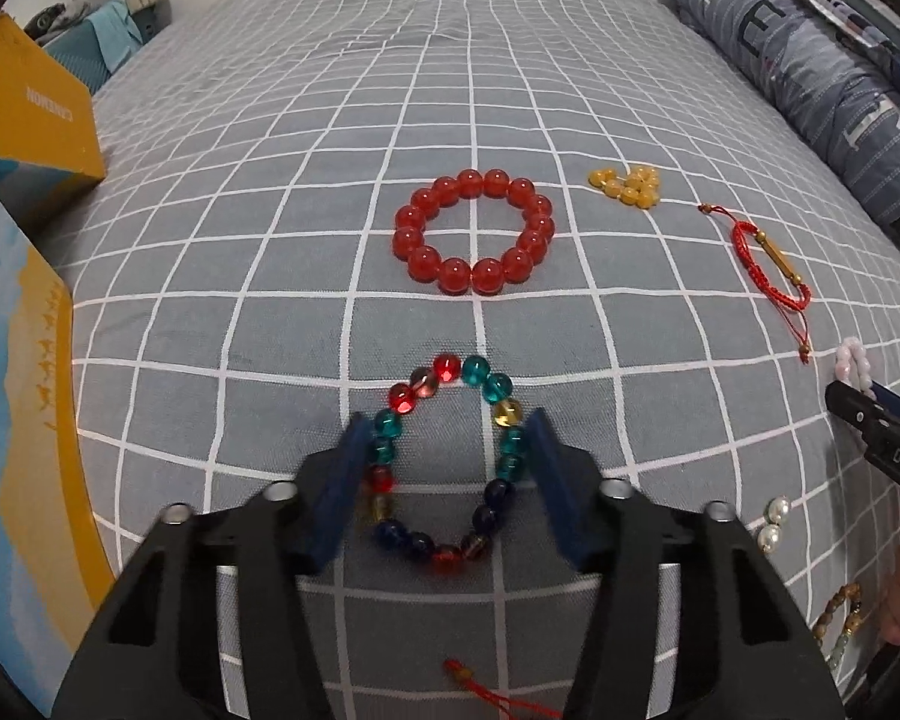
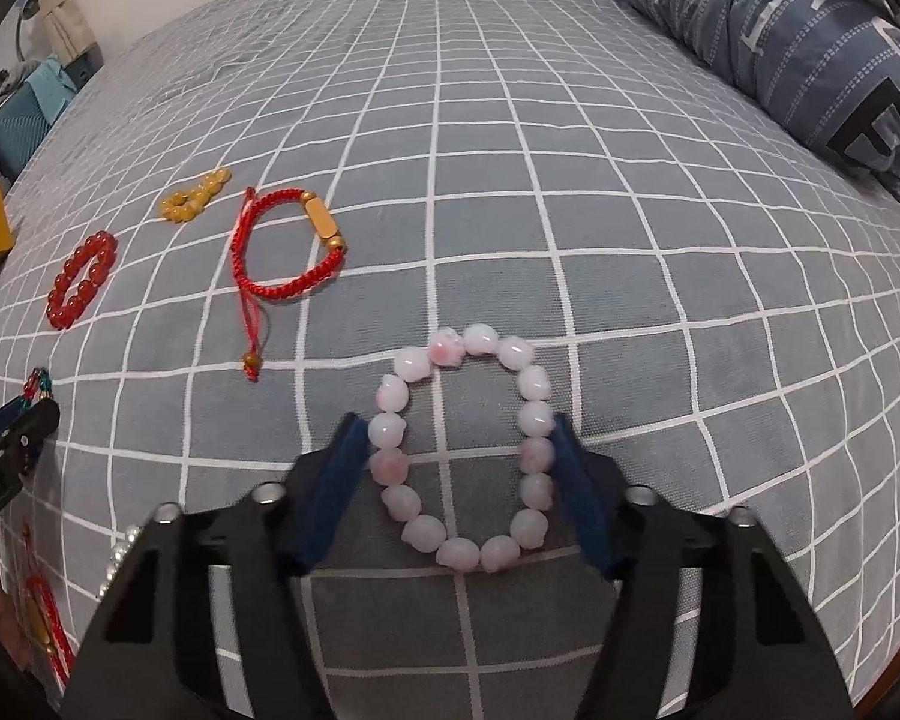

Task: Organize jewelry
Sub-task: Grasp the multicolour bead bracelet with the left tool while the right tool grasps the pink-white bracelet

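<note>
Left wrist view: the left gripper (image 1: 447, 441) rests low over the bed (image 1: 306, 192), its blue fingers (image 1: 348, 480) spread on either side of a multicoloured glass-bead bracelet (image 1: 444, 462) and touching its outer beads. Right wrist view: the right gripper (image 2: 459, 447) likewise brackets a pale pink bead bracelet (image 2: 468, 450), fingers (image 2: 576, 480) spread against its flanks. The step in hand appears to be either setting down or picking up each bracelet; which one cannot be told. Beyond lie a ring of large glossy red beads (image 1: 473, 231), a bunched strand of amber beads (image 1: 627, 185) and a braided red cord bracelet (image 2: 285, 240) bearing a smooth gold tube. The checked bedcover is soft, so round beads may roll or sink.
</note>
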Action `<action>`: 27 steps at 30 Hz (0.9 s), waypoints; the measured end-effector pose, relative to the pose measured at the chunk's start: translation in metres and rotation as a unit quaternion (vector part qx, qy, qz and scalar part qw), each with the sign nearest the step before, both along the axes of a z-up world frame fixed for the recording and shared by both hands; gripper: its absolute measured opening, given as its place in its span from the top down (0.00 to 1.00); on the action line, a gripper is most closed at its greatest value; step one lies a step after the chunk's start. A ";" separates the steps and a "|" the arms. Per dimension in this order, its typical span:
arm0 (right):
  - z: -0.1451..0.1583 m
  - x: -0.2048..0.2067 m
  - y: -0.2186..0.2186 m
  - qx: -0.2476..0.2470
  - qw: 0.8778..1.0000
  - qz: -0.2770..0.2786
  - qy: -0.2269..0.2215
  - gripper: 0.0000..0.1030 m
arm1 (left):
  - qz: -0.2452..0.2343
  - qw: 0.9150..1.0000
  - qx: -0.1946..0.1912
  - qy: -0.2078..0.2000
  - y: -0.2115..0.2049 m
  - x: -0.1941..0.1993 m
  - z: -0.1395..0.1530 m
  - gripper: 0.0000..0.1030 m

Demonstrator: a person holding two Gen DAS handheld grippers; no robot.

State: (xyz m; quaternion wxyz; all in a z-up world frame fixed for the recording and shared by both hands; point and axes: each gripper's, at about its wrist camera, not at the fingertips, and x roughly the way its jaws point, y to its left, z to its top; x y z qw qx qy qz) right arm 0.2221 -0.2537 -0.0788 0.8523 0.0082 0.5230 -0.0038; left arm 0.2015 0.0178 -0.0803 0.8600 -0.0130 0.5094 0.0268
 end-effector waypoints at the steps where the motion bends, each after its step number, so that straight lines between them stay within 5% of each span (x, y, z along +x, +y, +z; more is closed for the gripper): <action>1: 0.001 -0.001 0.000 0.001 1.000 0.001 0.000 0.60 | 0.000 1.000 0.001 0.000 0.000 -0.001 0.000 0.62; 4: 0.002 -0.003 -0.001 -0.002 1.000 0.000 -0.002 0.81 | -0.001 1.000 0.001 -0.002 0.001 -0.003 0.001 0.82; 27: 0.034 -0.029 0.000 0.003 0.998 0.002 -0.070 0.82 | -0.009 0.998 -0.013 -0.063 0.003 -0.024 0.035 0.82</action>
